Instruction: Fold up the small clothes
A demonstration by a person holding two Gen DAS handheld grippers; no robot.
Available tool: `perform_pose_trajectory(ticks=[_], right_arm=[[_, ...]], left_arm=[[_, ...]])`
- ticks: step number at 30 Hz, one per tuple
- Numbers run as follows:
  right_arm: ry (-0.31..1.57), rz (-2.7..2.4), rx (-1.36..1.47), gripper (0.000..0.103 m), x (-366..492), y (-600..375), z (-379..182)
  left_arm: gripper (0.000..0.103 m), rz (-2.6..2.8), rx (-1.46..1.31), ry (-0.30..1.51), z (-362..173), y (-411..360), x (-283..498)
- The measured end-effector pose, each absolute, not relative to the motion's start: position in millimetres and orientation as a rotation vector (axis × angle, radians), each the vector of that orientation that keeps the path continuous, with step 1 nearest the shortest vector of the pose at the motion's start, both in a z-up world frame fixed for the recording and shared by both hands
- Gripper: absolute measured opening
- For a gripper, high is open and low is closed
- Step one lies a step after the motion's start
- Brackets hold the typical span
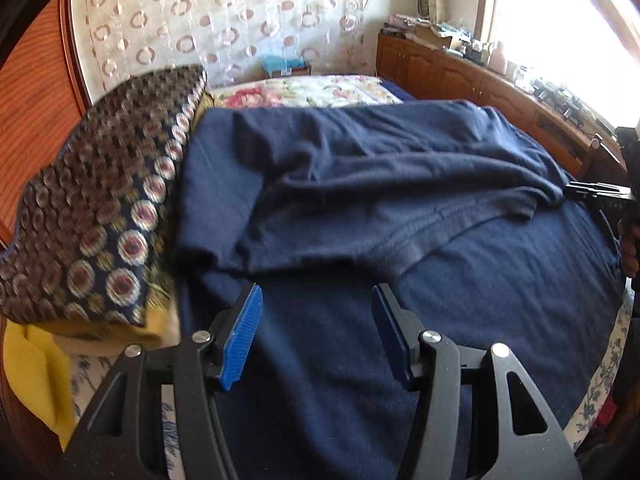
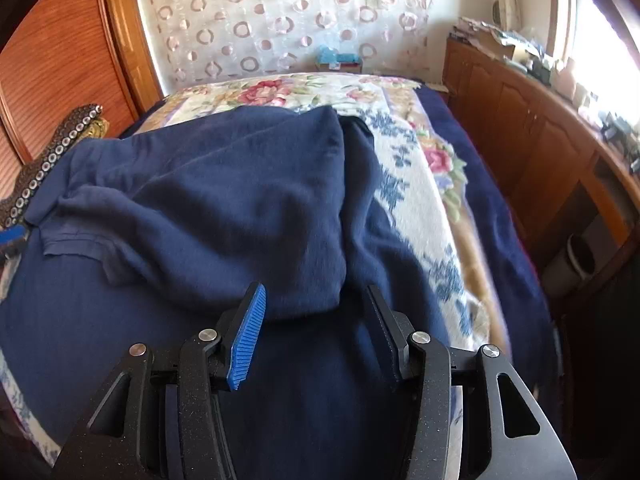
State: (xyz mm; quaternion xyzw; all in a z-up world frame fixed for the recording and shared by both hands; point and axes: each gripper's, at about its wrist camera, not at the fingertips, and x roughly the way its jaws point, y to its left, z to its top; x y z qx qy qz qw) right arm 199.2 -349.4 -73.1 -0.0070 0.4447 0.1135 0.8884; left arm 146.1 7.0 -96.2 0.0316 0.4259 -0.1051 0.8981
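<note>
Nearest to us in both wrist views are the blue ribbed pads of our grippers. The left gripper (image 1: 316,336) has its jaws wide apart w/ nothing between them, only dark cloth below. The right gripper (image 2: 314,332) is the same: spread wide, holding nothing, its pads just short of the near edge of the garment.

The task's thing is a navy garment (image 1: 360,184), it seems a T-shirt or light top, lying rumpled on a navy blanket (image 1: 500,300) that covers the bed. It is not flat: deep creases run across it, and in the right wrist view one part (image 2: 240,208) lies doubled over the rest w/ a hem showing on the left side. Both cloths have nearly the same colour, so the exact outline is hard to tell.

Our judgement: we are at the approach for a grasp, approx. at the start of a fold or between two folds; no neat folded shape is visible yet. The next move calls for lowering each gripper onto an edge or corner of the garment and pinching only its layer, not the blanket under it, which is the main risk.

Around it: a floral bedspread (image 2: 420,184) under the blanket, a patterned cushion (image 1: 108,208) just beside the garment on the left, yellow cloth (image 1: 36,368) under the cushion, wooden cabinets (image 2: 520,120) along the bright window side.
</note>
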Motion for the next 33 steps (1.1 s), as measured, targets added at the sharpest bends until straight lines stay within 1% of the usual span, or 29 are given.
perform_pose_trajectory(ticks=[4, 7, 13, 16, 18, 20, 26, 31, 33], right_arm=[[0.927, 0.255, -0.008, 0.051, 202.0, -346.4, -74.7], [0.921, 0.262, 0.005, 0.051, 207.4, -342.7, -73.9], [0.907, 0.247, 0.001, 0.052, 212.3, -339.4, -79.3], [0.889, 0.242, -0.016, 0.052, 209.5, -339.2, -80.7], [0.888, 0.237, -0.021, 0.052, 209.4, -338.4, -81.4], [0.889, 0.231, -0.036, 0.052, 210.1, -335.5, -82.0], [0.887, 0.211, -0.076, 0.052, 210.7, -329.0, -83.7], [0.886, 0.210, -0.076, 0.052, 210.4, -328.7, -84.4], [0.885, 0.210, -0.075, 0.052, 210.3, -328.7, -84.6]], left_arm=[[0.056, -0.221, 0.068, 0.913, -106.7, 5.7, 148.4], [0.057, -0.220, 0.079, 0.896, -109.0, 3.8, 146.9], [0.061, -0.221, 0.077, 0.883, -109.0, 3.3, 148.8], [0.068, -0.222, 0.082, 0.886, -110.7, 1.3, 150.9], [0.077, -0.214, 0.081, 0.891, -112.8, 0.0, 154.5], [0.079, -0.209, 0.075, 0.894, -114.2, 1.4, 155.4], [0.079, -0.206, 0.043, 0.891, -112.1, 8.6, 153.0], [0.078, -0.196, -0.071, 0.825, -98.7, 29.9, 144.3], [0.073, -0.179, -0.096, 0.813, -95.9, 35.6, 144.2]])
